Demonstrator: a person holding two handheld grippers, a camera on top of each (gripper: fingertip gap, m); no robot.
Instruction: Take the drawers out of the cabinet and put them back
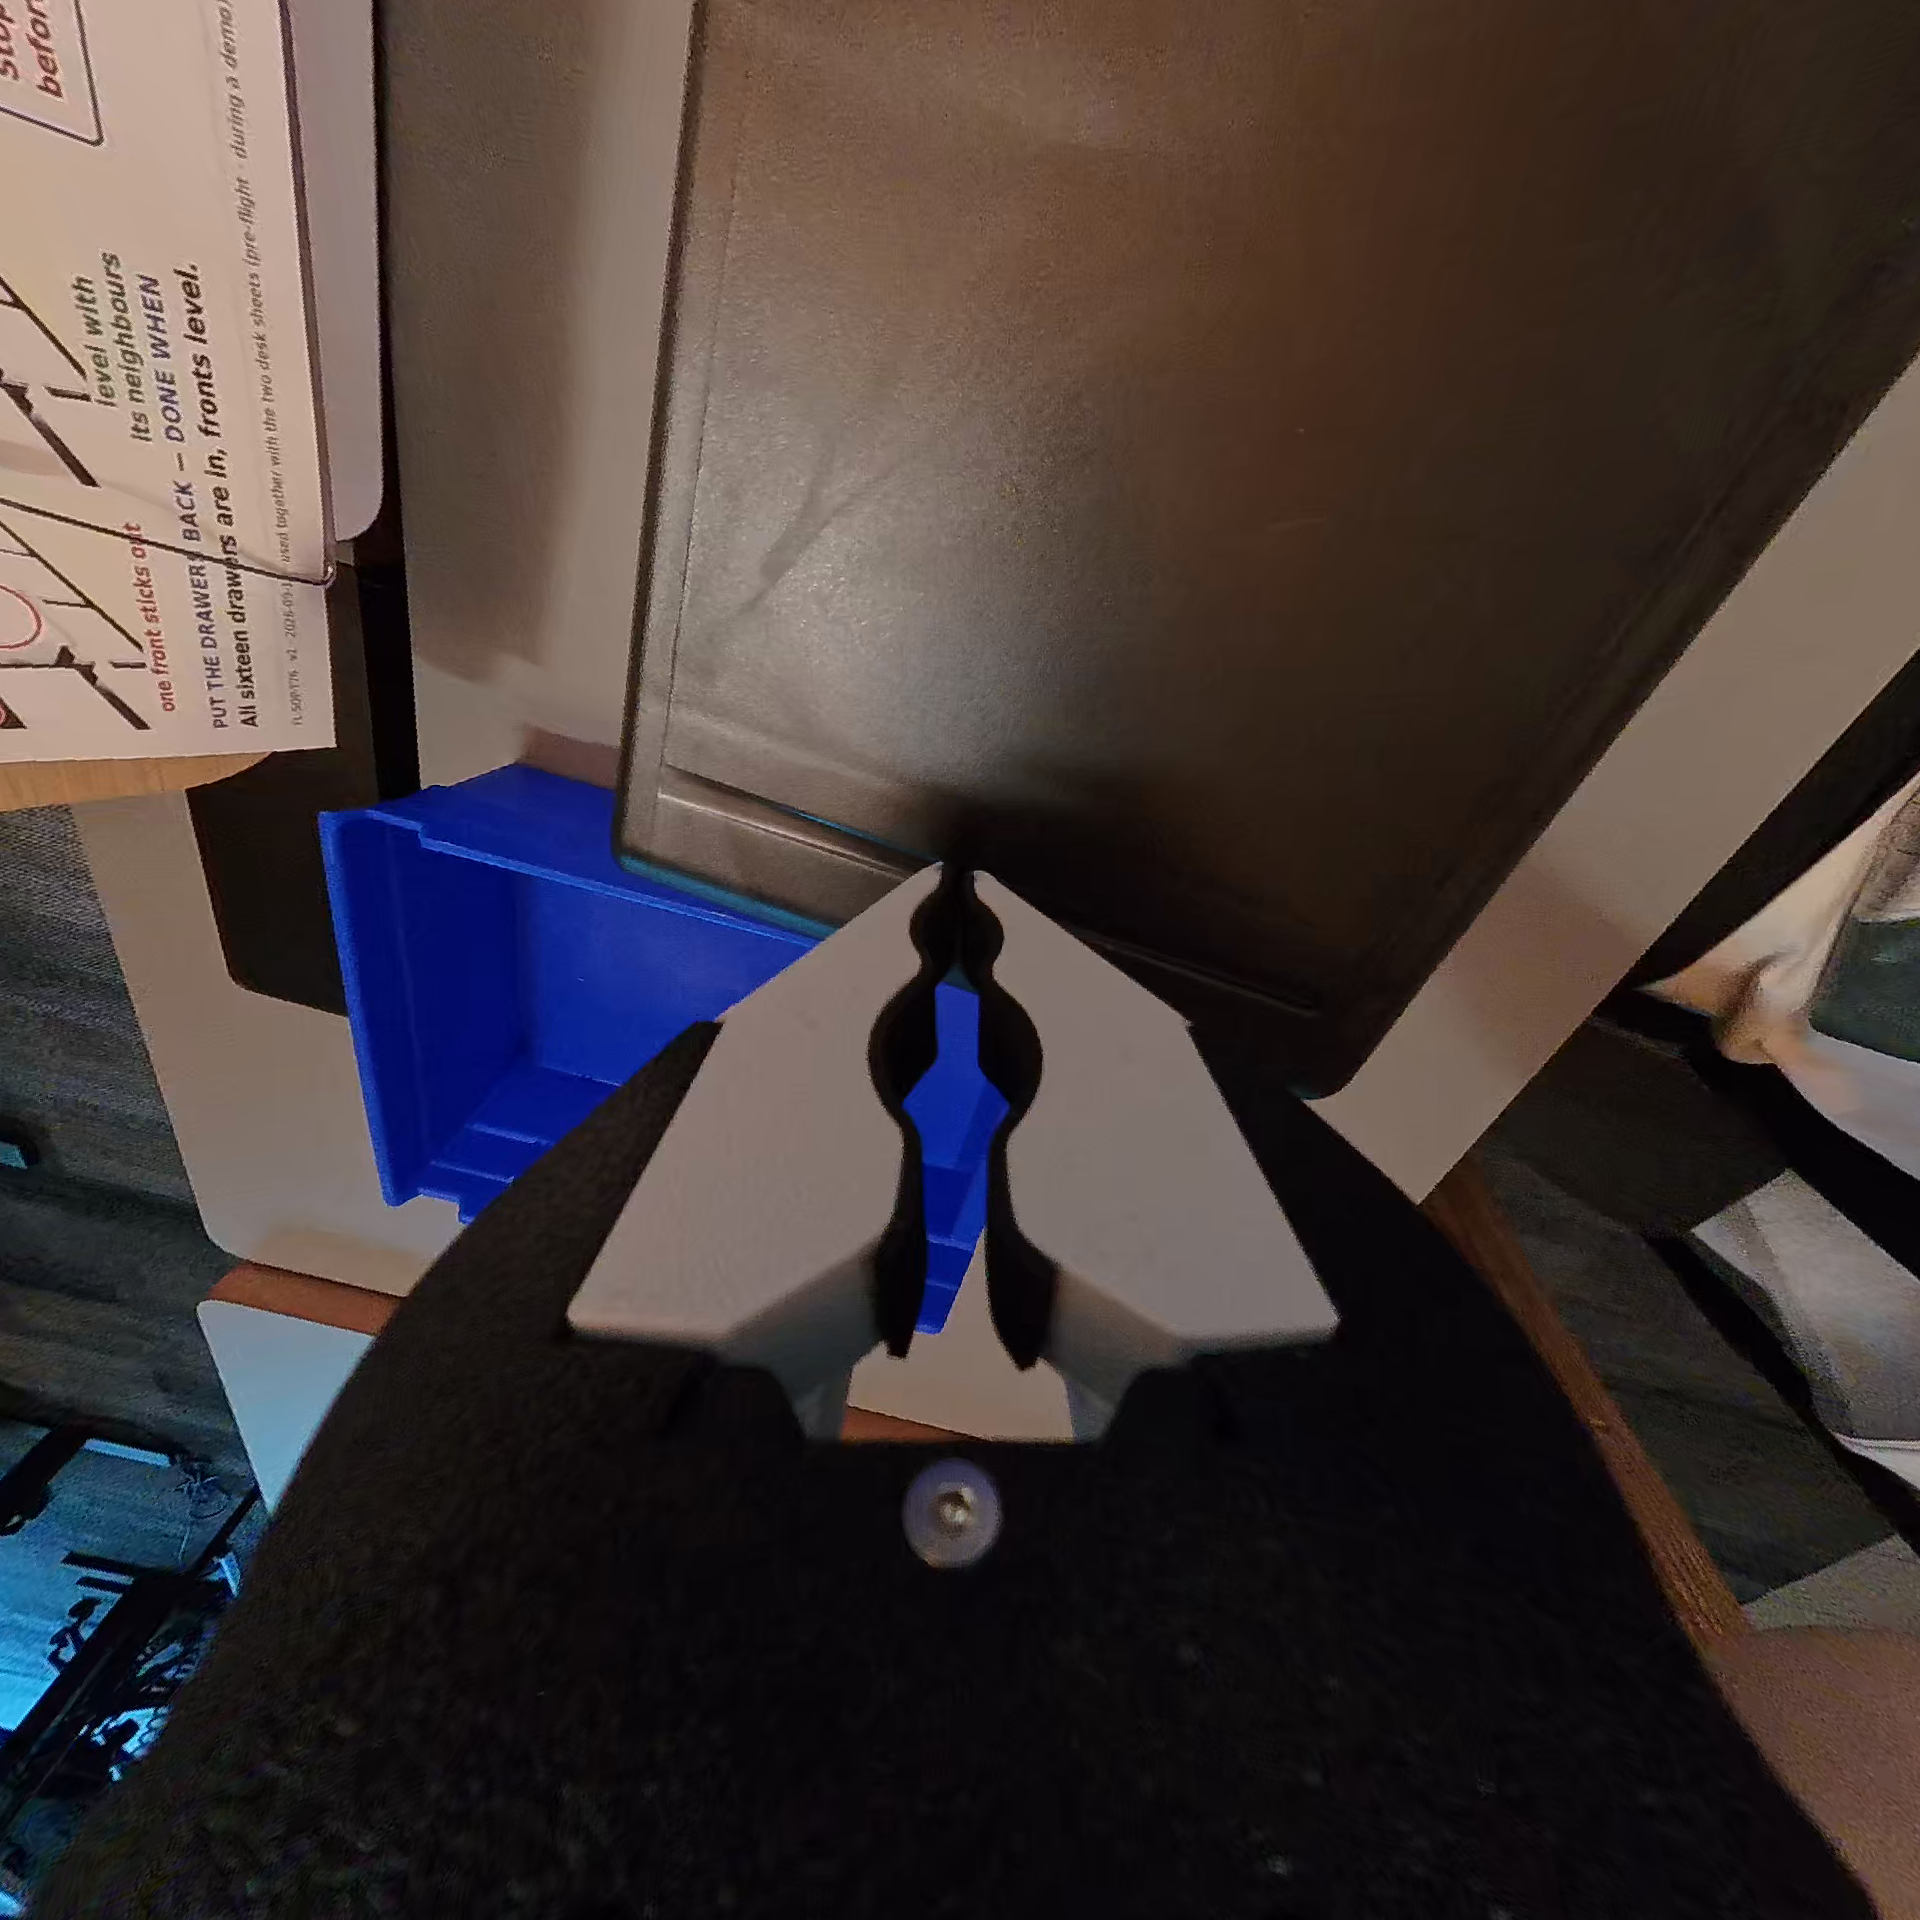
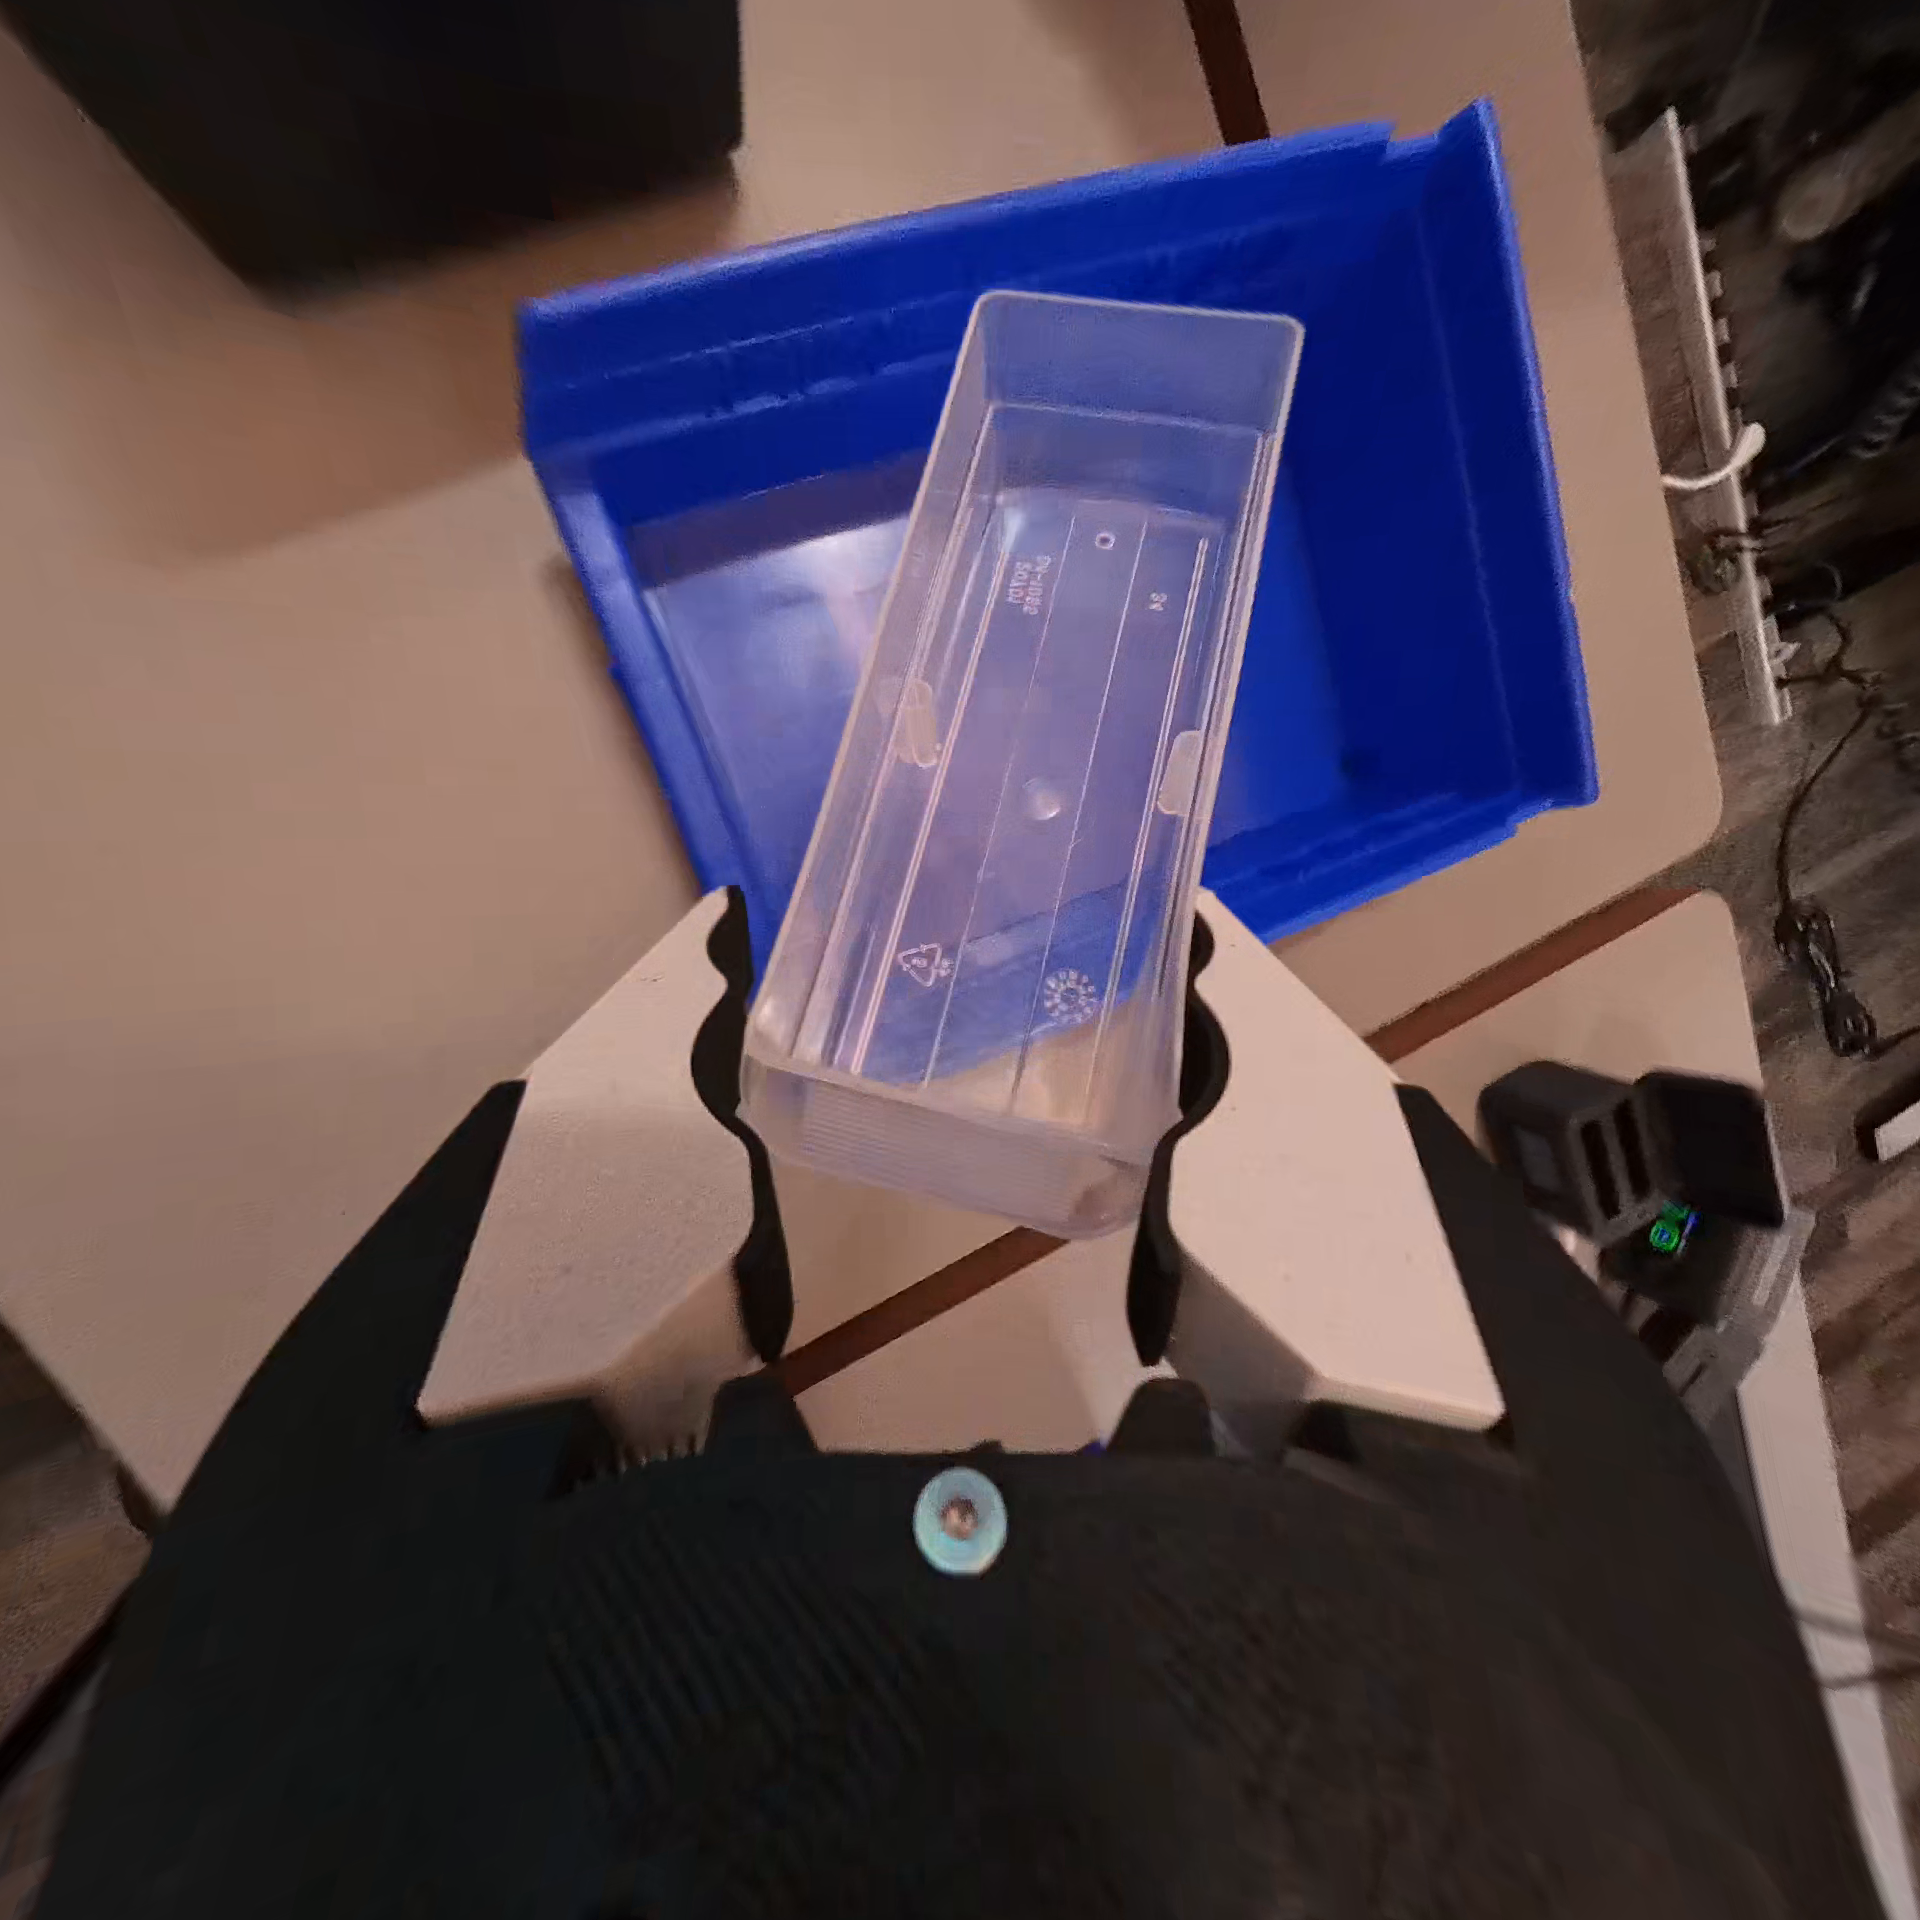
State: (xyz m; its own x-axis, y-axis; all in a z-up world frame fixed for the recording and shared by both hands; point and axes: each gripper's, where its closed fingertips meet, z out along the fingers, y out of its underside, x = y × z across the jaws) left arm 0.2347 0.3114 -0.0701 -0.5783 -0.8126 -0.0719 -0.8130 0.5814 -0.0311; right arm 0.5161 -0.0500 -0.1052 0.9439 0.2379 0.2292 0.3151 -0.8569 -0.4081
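My right gripper (image 2: 961,977) is shut on the near end of a clear plastic drawer (image 2: 1029,748), which is empty and held tilted above a blue bin (image 2: 1455,582) on the pale table. My left gripper (image 1: 958,883) is shut and empty, its tips pressed against the top of the black cabinet (image 1: 1195,468). In the left wrist view the blue bin (image 1: 540,966) sits beside the cabinet, lower left. The cabinet's front and its other drawers are hidden. A corner of the cabinet (image 2: 416,135) shows at the upper left of the right wrist view.
A printed instruction sheet (image 1: 156,395) lies at the upper left of the left wrist view. The pale table (image 2: 260,727) has a wooden edge strip (image 2: 1507,966). Off the table at right are a small black device with a green light (image 2: 1652,1174) and cables on the floor (image 2: 1808,935).
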